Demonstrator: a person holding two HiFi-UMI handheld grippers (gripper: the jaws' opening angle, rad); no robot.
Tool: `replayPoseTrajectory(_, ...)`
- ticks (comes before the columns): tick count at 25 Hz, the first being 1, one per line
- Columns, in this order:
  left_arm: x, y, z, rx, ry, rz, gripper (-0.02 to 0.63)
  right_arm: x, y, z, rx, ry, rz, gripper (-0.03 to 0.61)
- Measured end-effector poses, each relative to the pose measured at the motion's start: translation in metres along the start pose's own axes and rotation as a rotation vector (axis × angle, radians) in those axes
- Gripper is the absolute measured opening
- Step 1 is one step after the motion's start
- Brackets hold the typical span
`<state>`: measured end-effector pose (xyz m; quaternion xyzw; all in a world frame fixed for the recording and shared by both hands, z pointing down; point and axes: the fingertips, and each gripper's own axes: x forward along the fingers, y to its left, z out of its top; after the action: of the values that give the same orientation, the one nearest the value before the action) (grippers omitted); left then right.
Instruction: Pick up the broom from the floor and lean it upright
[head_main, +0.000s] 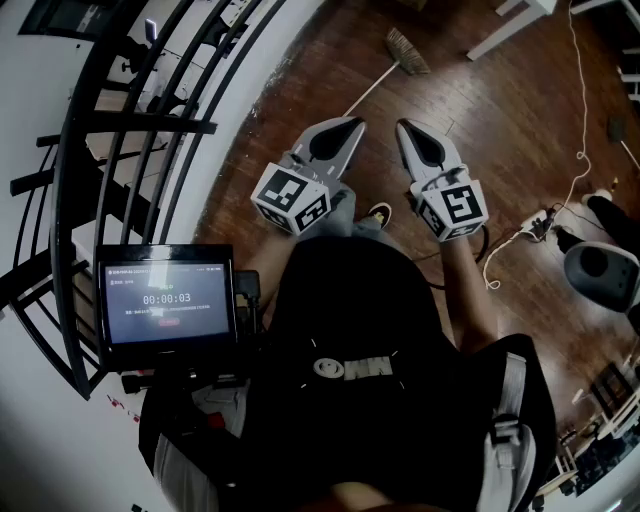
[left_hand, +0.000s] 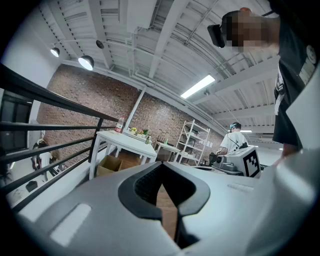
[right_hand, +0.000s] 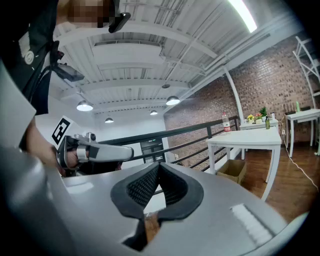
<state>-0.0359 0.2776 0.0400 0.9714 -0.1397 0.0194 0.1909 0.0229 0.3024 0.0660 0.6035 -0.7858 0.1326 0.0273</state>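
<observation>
1. The broom (head_main: 400, 60) lay flat on the wood floor (head_main: 500, 120), out in front of the person and not yet picked up.
2. Its brush end (head_main: 408, 48) was the far end. The long stick (head_main: 372, 89) ran back toward the person and a bit to the left.
3. The near end of the stick came close to the tip of the left tool (head_main: 352, 125), so that tool looked like the nearer one for a grab. I could not tell if the stick went on under it.
4. The right tool (head_main: 403, 128) was just beside the left one, with the stick's line passing between the two tips and the brush.
5. Both tools were closed tight to a point with nothing in them. They would need to open before they could take the stick.
6. The small screen (head_main: 167, 300) by the railing (head_main: 120, 125) showed a timer reading 00:00:03. The other words on it were too small to read.
7. Each tool had a cube with black and white square marks.
</observation>
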Motion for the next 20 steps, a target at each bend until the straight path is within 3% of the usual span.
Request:
replayPoseTrajectory(4, -0.012, 0.045, 0.007, -0.002, 0.004, 0.033, 0.014, 0.042, 0.004, 0.003, -0.046, 0.045, 0.038, 0.003)
replayPoseTrajectory(9, -0.037, 0.152, 0.008, -0.088, -0.006, 0.117, 0.014, 0.148, 0.024, -0.021, -0.218, 0.245, 0.161, 0.005)
replayPoseTrajectory(15, -0.062, 0.176, -0.001, -0.123, 0.003, 0.213, 0.014, 0.166, 0.036, -0.048, -0.468, 0.440, 0.331, 0.005)
replayPoseTrajectory(17, -0.061, 0.192, -0.024, -0.164, 0.014, 0.253, 0.014, 0.180, 0.029, -0.083, -0.547, 0.529, 0.416, 0.005)
replayPoseTrajectory(20, -0.052, 0.231, -0.088, -0.260, 0.052, 0.342, 0.014, 0.213, 0.003, -0.179, -0.647, 0.689, 0.591, 0.023)
